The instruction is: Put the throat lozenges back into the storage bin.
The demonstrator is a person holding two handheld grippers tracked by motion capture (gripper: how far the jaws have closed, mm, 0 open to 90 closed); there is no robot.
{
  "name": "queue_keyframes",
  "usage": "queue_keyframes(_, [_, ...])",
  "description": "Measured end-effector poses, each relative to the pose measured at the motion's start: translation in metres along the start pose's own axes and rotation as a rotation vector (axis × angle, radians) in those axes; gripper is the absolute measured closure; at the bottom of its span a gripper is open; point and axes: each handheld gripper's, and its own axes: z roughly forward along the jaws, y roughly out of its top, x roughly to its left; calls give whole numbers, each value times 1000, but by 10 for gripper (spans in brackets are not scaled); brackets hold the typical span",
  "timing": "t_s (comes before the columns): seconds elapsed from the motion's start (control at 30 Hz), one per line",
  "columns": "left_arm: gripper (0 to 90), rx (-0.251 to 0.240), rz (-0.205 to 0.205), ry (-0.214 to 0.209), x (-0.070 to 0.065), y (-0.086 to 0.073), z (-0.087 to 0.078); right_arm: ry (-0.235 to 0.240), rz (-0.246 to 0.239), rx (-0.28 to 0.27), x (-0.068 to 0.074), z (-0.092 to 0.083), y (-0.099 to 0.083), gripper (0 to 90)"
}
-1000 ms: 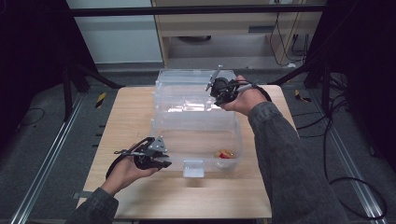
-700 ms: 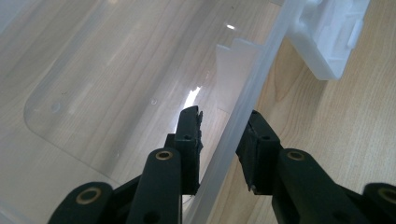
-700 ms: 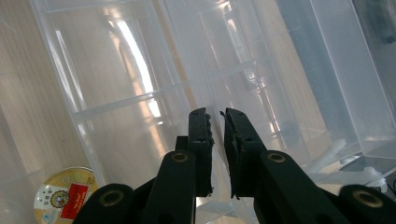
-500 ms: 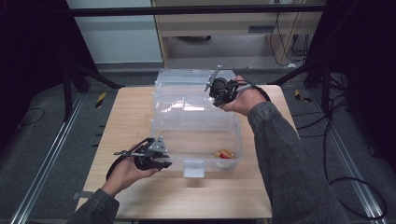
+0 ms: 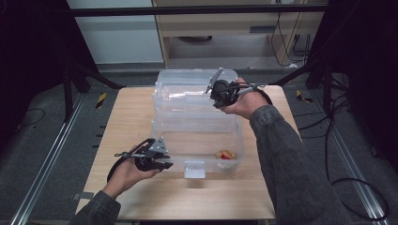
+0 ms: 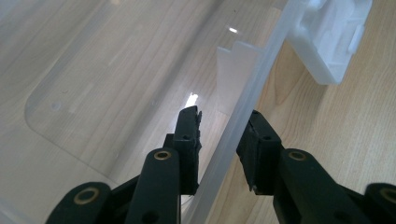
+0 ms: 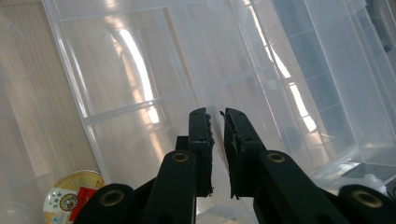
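The left gripper has its black, ridged jaws astride the thin front wall of the clear plastic box, one finger inside, one outside, with slim gaps visible, so a firm pinch cannot be told. The right gripper is nearly closed on the glossy, ribbed edge of the raised transparent lid. Below its fingers a round gold-and-red tin is cut off, its print unreadable
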Motion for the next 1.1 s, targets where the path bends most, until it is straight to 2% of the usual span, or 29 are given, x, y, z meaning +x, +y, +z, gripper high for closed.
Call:
queue_keyframes(0.13, [689,-10,-2,5,-1,0,0,12,1,1,-3,2,3,816])
queue_keyframes(0.37, [690,-15,-9,3,-2,-1,0,16,0,-13,2,-2,1,819])
queue_keyframes(0.73, [689,-14,-10,-4,-2,0,0,2,-20,-32,19,-14,-4,820])
queue_keyframes(1.1, [684,-13,-11,-1,-2,0,0,-1,-30,-47,29,-18,-7,822])
